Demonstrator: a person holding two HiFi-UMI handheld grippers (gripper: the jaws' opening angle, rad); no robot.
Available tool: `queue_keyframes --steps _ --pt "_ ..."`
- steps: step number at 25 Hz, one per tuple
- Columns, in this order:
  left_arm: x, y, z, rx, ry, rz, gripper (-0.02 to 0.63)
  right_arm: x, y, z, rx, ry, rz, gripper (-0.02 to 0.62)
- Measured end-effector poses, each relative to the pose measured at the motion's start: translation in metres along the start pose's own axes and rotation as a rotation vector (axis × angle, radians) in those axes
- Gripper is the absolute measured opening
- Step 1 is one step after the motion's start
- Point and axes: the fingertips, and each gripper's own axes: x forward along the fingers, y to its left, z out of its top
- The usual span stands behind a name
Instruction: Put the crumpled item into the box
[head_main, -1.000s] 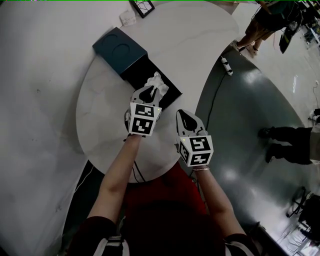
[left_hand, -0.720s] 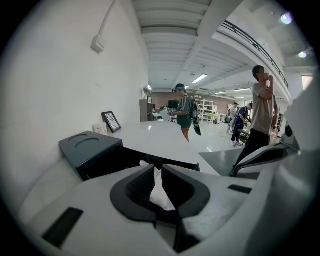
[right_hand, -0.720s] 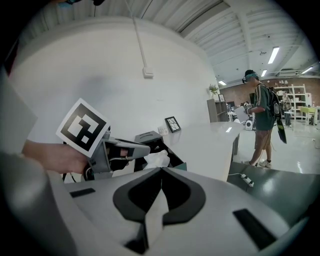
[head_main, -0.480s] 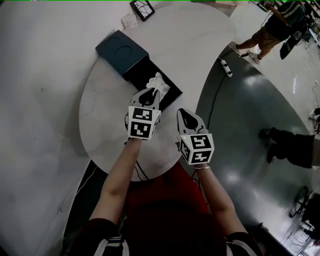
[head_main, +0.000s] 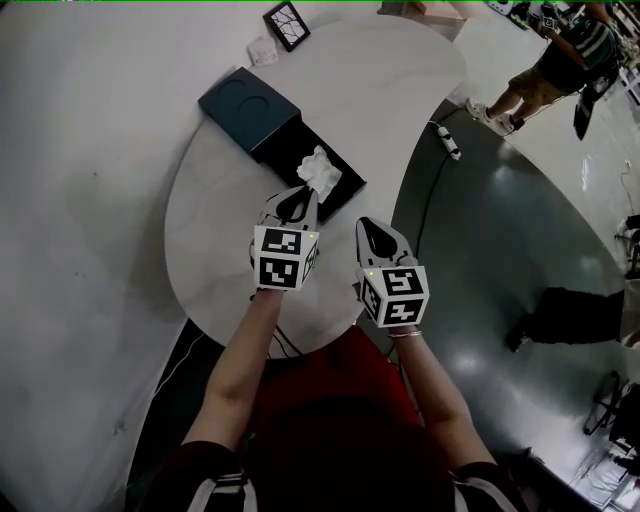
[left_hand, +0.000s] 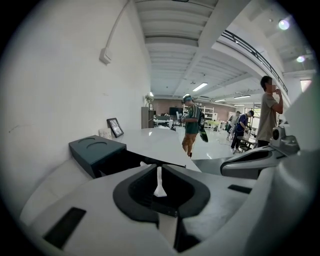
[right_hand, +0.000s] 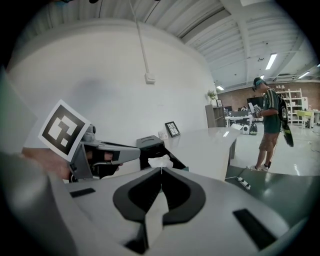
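Left gripper (head_main: 297, 195) just backed off toward the near side, jaws closed on nothing, and the crumpled item (head_main: 319, 170) sits in the open box (head_main: 283, 150) just beyond it, right gripper (head_main: 375, 232) closed and empty too, so I'd call it basically done.

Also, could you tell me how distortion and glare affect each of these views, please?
Head view: fisheye bends the edge of the white table, and the glossy dark floor carries bright glare patches. Left gripper view: black vignette corners, ceiling lights blown out. Right gripper view: same circular vignette, wall curved, crumpled tissue sharp.
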Motion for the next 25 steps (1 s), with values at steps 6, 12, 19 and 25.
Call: queue_keyframes --steps 6,12,19,25 --pt "-0.022 -0.004 -0.004 -0.016 -0.016 -0.001 0.025 -0.013 0.010 0.005 -0.007 -0.023 -0.010 0.015" --pt "-0.045 -0.003 -0.008 -0.040 -0.041 -0.006 0.025 -0.024 0.024 0.011 -0.023 -0.050 -0.019 0.015" --pt "-0.075 -0.003 -0.013 -0.052 -0.069 -0.018 0.025 -0.040 0.043 0.012 -0.039 -0.072 -0.032 0.015" --pt "-0.096 -0.004 -0.025 -0.062 -0.076 -0.028 0.025 -0.052 0.056 0.009 -0.037 -0.094 -0.043 0.015"
